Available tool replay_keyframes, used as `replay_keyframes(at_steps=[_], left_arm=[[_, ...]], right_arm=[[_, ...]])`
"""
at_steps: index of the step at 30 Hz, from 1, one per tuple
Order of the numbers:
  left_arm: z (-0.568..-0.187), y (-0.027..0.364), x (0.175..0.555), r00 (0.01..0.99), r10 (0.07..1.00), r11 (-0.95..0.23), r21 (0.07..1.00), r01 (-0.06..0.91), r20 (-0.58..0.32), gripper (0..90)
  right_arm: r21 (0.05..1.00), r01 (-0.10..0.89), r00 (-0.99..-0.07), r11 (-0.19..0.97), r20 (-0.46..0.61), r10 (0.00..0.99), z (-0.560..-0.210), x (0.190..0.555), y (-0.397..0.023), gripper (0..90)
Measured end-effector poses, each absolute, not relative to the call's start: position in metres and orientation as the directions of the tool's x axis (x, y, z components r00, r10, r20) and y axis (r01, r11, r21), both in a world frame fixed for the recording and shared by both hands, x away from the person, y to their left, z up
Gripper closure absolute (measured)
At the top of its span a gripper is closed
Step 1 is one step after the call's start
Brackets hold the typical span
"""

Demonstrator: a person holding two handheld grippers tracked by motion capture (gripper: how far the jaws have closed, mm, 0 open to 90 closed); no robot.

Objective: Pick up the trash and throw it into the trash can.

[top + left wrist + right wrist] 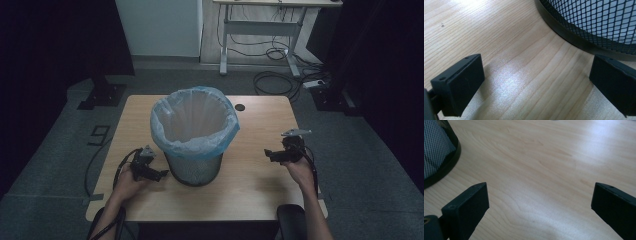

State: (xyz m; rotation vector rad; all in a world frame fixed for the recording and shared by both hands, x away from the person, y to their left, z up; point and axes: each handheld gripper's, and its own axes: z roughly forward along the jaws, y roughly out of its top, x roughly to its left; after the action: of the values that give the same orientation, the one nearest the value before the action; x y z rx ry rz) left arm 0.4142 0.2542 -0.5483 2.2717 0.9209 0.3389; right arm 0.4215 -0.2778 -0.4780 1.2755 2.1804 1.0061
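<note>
A black wire-mesh wastebasket (194, 167) is seen standing upright near the middle of the wooden table (260, 195), slightly toward the person's side. It is round and tapers toward its base, which is finished with a solid black band. It is lined with a pale blue translucent bag (195, 122), whose mouth is folded out over the rim and hangs down in loose wrinkles over the upper part of the mesh. The inside of the bag is seen from above as a whitish hollow; whether anything lies at its bottom cannot be told. Through the diamond-shaped mesh, in the left gripper view, the pale liner is seen behind the wire, and the black base band rests flat on the wood.

The left gripper (159, 174) is held low over the table just beside the basket's base, on its left, pointing toward it. Its jaws are spread wide apart with nothing between them but bare wood; in the left gripper view the base band is seen close ahead of the far jaw.

The right gripper (269, 154) is held on the other side, well apart from the basket, also pointing toward it. Its jaws are likewise spread wide, with only tabletop between them.

A small dark round disc (240, 107) lies on the table's far edge, beyond the basket.
</note>
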Motion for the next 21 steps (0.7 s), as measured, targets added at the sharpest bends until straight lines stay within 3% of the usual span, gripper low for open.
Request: replay_keyframes(at_steps=[21], left_arm=[[-0.548, 0.254, 0.414, 0.717, 0.697, -0.537, 0.659, 0.527, -0.006, 0.0]], right_arm=[[0.716, 0.596, -0.514, 0.363, -0.007, 0.858, -0.536, 0.402, -0.261, 1.4]])
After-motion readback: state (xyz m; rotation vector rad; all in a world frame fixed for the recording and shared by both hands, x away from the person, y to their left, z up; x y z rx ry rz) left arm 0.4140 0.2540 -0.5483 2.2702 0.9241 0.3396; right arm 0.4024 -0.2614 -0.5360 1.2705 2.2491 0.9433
